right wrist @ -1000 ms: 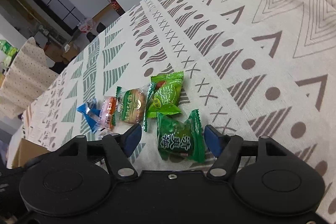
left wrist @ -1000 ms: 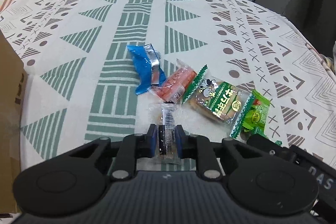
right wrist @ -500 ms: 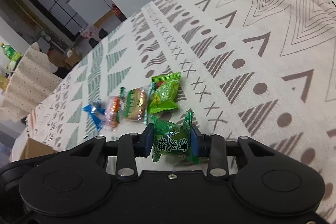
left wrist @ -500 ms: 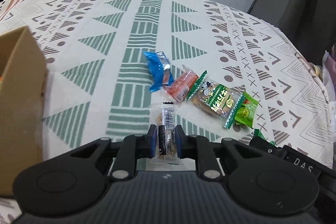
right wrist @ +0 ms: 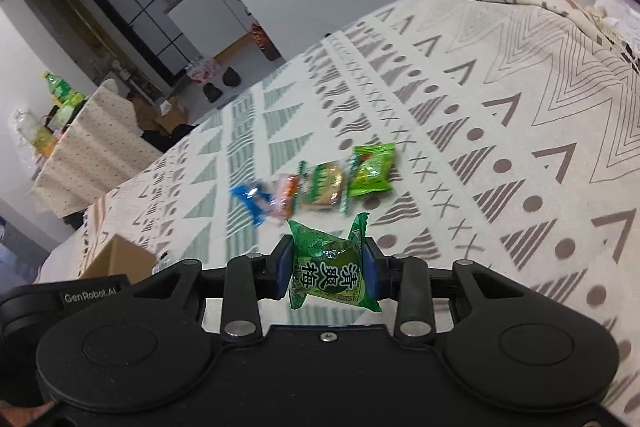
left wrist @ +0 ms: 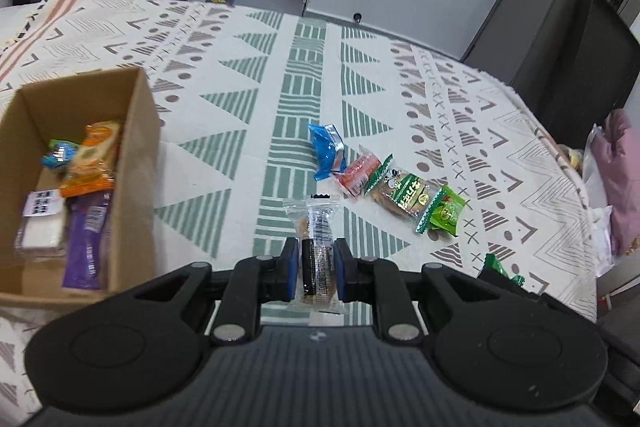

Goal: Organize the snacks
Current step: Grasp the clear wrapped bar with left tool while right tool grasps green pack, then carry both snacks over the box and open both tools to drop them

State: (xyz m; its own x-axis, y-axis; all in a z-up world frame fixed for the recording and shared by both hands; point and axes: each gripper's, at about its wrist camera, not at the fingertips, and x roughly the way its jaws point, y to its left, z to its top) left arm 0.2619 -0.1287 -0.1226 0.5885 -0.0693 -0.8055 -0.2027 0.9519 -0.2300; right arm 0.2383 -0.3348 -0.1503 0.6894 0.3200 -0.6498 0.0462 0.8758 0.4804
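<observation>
Left gripper (left wrist: 316,269) clamped on a clear-wrapped snack bar (left wrist: 314,251), held lengthwise between the blue pads and lifted above the patterned tablecloth (left wrist: 248,99). Right gripper (right wrist: 326,265) pinching a dark green plum candy packet (right wrist: 332,265) by its sides, also raised off the cloth.

To the left in the left wrist view, an open cardboard box (left wrist: 138,163) standing on the cloth, near the table's left edge, its right wall well apart from the held bar. Inside: an orange packet (left wrist: 90,163) leaning on top, a purple bar (left wrist: 86,247) along the right wall, a white packet (left wrist: 40,223) on the left, a small blue-green one (left wrist: 60,153) toward the back. Bare cloth between box and left gripper, wide and unobstructed.

Ahead and to the right, four snacks lying in a touching row on the cloth: a blue packet (left wrist: 326,149), an orange-red packet (left wrist: 358,173), a green-edged cake packet (left wrist: 402,193), a bright green packet (left wrist: 446,213). Same row blurred in the right wrist view, just beyond the held candy.

Far half of the table free of objects up to its curved far edge. Right edge of the cloth close to a pink garment (left wrist: 622,179).
</observation>
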